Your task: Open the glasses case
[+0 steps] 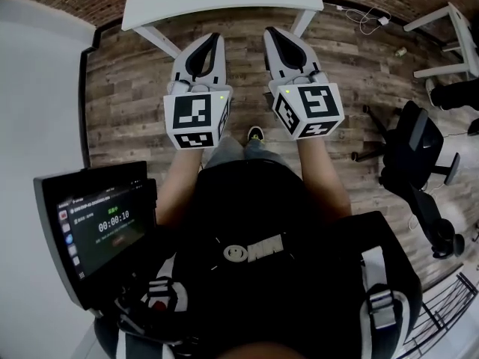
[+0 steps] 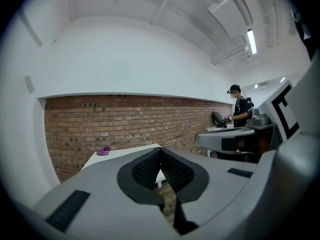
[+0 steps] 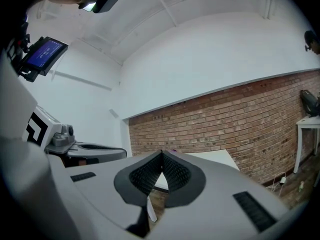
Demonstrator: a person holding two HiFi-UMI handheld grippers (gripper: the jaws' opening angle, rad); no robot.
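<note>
1. Left gripper [image 1: 212,40]: my jaws are together, with nothing between them.
2. Right gripper [image 1: 272,34]: the same, together and empty.
3. Glasses case [image 2: 103,151], small and purple, lies on the white tabletop [image 1: 224,6] by the brick wall [image 2: 125,124], well apart from both.

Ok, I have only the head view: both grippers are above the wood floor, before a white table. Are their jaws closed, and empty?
Observer: Yes. In each gripper view the pads meet with nothing between them: left gripper, right gripper.
Operator: And what lies on the table?
Observer: The left gripper view shows a small purple thing on the white table. What it is, I cannot tell from here.
</note>
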